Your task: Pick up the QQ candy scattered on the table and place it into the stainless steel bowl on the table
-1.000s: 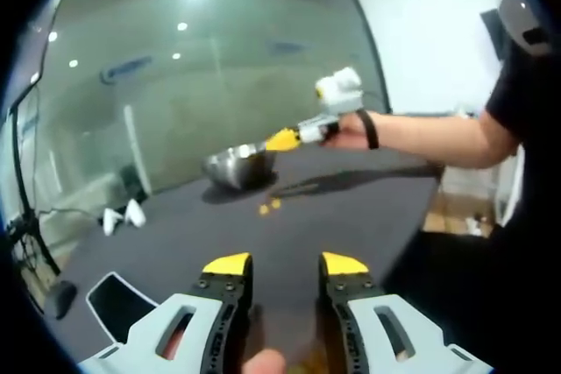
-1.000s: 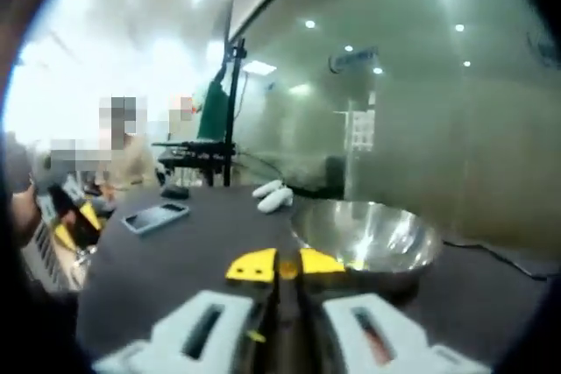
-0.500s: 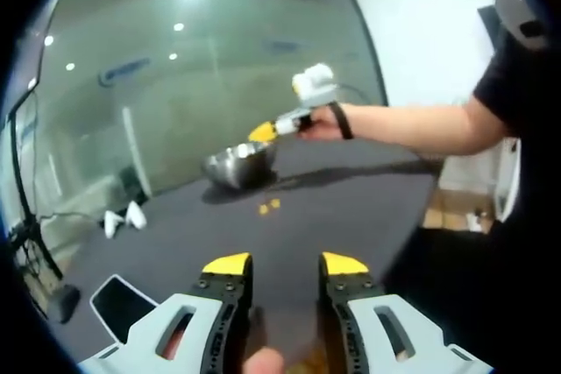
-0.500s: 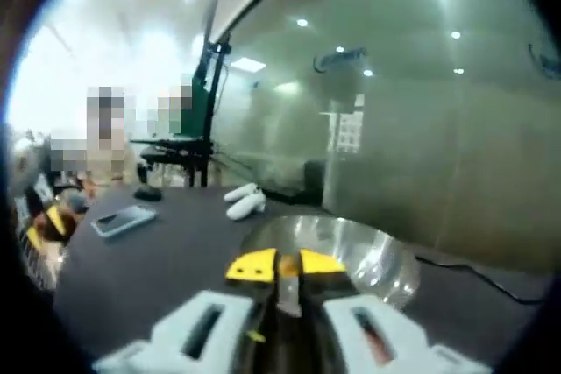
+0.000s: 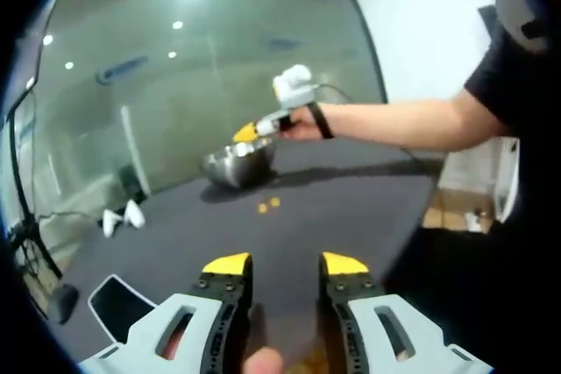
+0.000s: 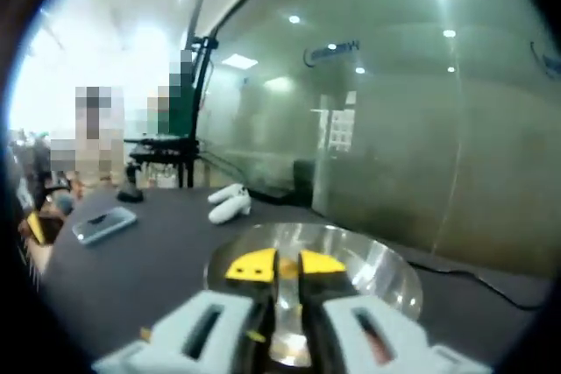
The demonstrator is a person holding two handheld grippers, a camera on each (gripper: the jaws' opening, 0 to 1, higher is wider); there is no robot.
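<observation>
The right claw [image 6: 276, 264] is hovering over the steel bowl [image 6: 386, 262], jaws nearly together (contents unclear). At frame bottom, the left claw [image 5: 283, 264] is gaping apart above the dark surface [image 5: 351, 208]; 2 candies [image 5: 268, 205] are lying mid-frame.

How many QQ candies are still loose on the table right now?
2: two QQ candies lie side by side on the dark table, just in front of the stainless steel bowl. Others may be hidden inside the bowl or held in the right gripper above it.
</observation>
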